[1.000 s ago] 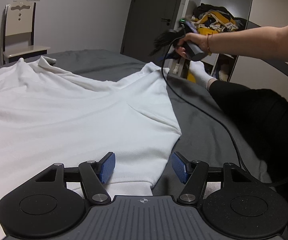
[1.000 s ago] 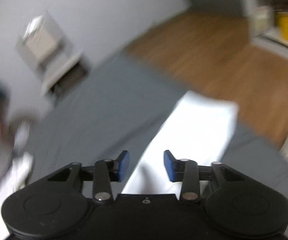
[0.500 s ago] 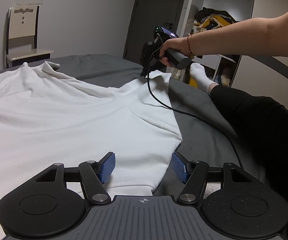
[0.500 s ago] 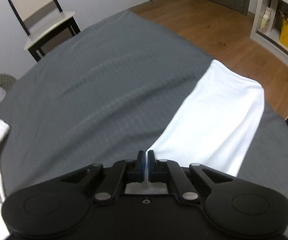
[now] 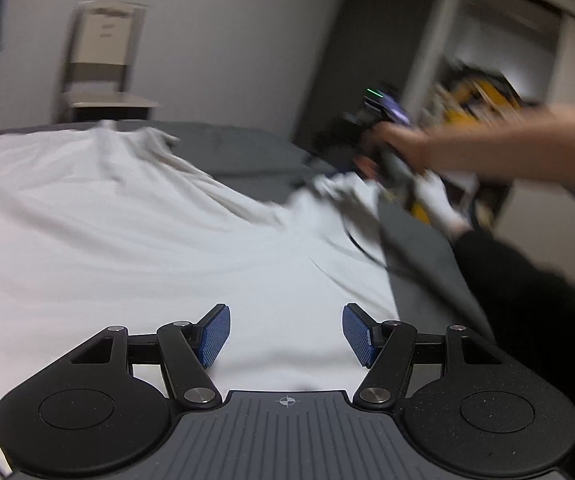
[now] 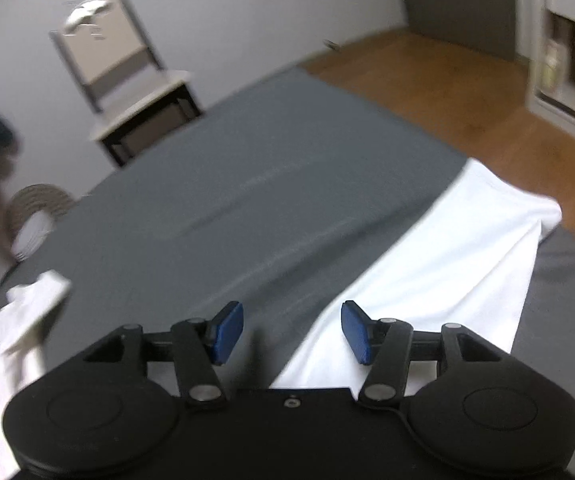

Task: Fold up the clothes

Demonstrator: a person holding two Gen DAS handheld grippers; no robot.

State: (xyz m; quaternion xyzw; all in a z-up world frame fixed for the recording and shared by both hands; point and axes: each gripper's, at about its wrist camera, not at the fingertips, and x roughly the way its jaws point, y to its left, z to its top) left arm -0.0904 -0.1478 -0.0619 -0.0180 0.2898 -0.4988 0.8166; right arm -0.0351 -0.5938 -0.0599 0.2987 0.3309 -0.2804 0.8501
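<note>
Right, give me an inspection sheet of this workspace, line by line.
Surface: bed with dark grey sheet, mostly bare on the far side.
Job's things: white garment spread flat; one sleeve stretched toward the bed edge.
Clutter: nothing seen on the bed.
Grippers: left gripper jaws open over the garment, holding nothing; right gripper jaws open above the sleeve.
Cables: black cable trails from the right gripper across the cloth.
Surroundings: chair by the wall, wooden floor, open shelves.

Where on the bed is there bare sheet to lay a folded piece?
Bare grey sheet runs from the chair side to the white sleeve; a narrower strip lies beyond the sleeve. The white garment crowds the rest.
</note>
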